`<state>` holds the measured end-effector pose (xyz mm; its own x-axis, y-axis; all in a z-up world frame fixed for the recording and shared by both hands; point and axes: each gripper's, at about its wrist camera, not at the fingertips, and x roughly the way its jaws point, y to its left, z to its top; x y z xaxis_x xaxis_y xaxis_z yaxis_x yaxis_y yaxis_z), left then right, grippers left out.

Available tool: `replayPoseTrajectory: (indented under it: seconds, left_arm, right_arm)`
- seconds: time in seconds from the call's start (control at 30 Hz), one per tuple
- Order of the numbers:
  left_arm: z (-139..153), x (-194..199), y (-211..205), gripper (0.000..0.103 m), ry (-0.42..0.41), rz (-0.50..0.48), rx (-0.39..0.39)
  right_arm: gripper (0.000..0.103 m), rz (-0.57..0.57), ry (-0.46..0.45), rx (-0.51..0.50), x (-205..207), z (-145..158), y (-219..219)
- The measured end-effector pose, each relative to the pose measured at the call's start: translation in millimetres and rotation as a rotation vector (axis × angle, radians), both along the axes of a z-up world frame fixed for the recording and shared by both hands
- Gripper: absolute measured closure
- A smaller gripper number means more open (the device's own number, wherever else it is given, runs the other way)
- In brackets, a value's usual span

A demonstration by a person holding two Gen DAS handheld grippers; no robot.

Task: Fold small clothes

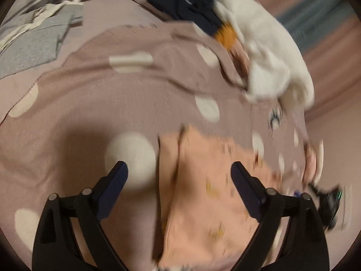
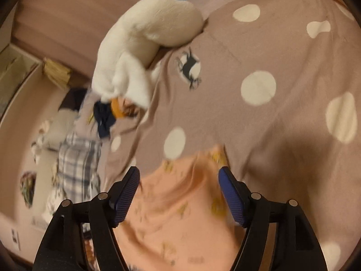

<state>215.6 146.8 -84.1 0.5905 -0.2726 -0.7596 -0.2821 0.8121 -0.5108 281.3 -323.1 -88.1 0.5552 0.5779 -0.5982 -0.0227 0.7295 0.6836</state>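
Note:
A small peach garment [image 1: 203, 198] with yellow prints lies on the mauve polka-dot blanket [image 1: 101, 103]. My left gripper [image 1: 179, 169] is open just above the garment's left edge, holding nothing. In the right wrist view the same peach garment [image 2: 176, 207] lies under my right gripper [image 2: 179, 175], which is open and empty above it. The right gripper [image 1: 327, 201] shows as a dark blurred shape at the right edge of the left wrist view. Both views are motion-blurred.
A white plush toy [image 1: 266, 52] lies at the blanket's far side, also in the right wrist view [image 2: 144, 45]. Navy and orange clothes [image 1: 191, 6] sit beside it. Grey folded cloth [image 1: 33, 38] and plaid fabric [image 2: 76, 164] lie to the side.

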Motion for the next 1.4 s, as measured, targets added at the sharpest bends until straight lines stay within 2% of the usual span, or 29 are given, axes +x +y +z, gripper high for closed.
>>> replayPoseTrajectory:
  seconds: [0.07,0.13,0.2,0.3,0.37,0.5,0.63,0.67,0.73,0.83,0.9,0.97,1.07,1.17,1.3,1.4]
  left_arm:
    - [-6,-21,-12,0.006,0.014,-0.066,-0.009]
    - [-15,-40,-23,0.006,0.033,-0.13,-0.051]
    - [-26,-52,-30,0.005,0.06,-0.18,-0.097]
    - [-48,-70,-38,0.005,0.138,-0.203,-0.144]
    - [-58,-80,-40,0.005,0.157,-0.203,-0.175]
    - [-58,-96,-43,0.005,0.113,-0.189,-0.244]
    - [-65,-97,-61,0.005,0.12,-0.248,-0.392]
    - [-68,-93,-67,0.005,0.125,-0.252,-0.408]
    - [-73,-87,-75,0.004,0.106,-0.224,-0.411]
    - [-70,-74,-81,0.004,0.025,-0.161,-0.44]
    - [-72,-64,-87,0.004,0.016,-0.147,-0.466]
    - [-73,-57,-91,0.004,0.008,-0.136,-0.454]
    - [-70,-51,-88,0.004,-0.034,-0.102,-0.44]
    - [-70,-40,-86,0.006,-0.038,-0.083,-0.421]
    - [-71,-34,-86,0.012,-0.051,-0.079,-0.382]
    - [-73,-33,-81,0.019,-0.047,-0.079,-0.386]
  right_arm:
    - [0.028,0.039,-0.017,-0.068,-20,6,4]
    - [0.028,0.078,-0.045,-0.138,-43,7,6]
    - [0.028,0.093,-0.02,-0.181,-56,0,5]
    - [0.028,0.109,0.063,-0.19,-71,-19,-1]
    - [0.028,0.096,0.113,-0.165,-84,-33,-7]
    - [0.028,0.077,0.173,-0.029,-106,-54,-18]
    - [0.028,0.086,0.205,0.063,-120,-65,-10]
    - [0.028,0.098,0.218,0.094,-121,-69,-5]
    - [0.028,0.108,0.245,0.148,-119,-78,6]
    - [0.028,0.089,0.264,0.231,-110,-89,19]
    - [0.028,0.066,0.258,0.289,-104,-95,24]
    - [0.028,0.041,0.244,0.333,-99,-98,27]
    - [0.028,0.017,0.232,0.33,-93,-96,28]
    - [0.028,0.006,0.219,0.316,-86,-94,29]
    - [0.028,-0.003,0.209,0.31,-81,-95,30]
    - [0.028,-0.021,0.206,0.31,-76,-96,30]
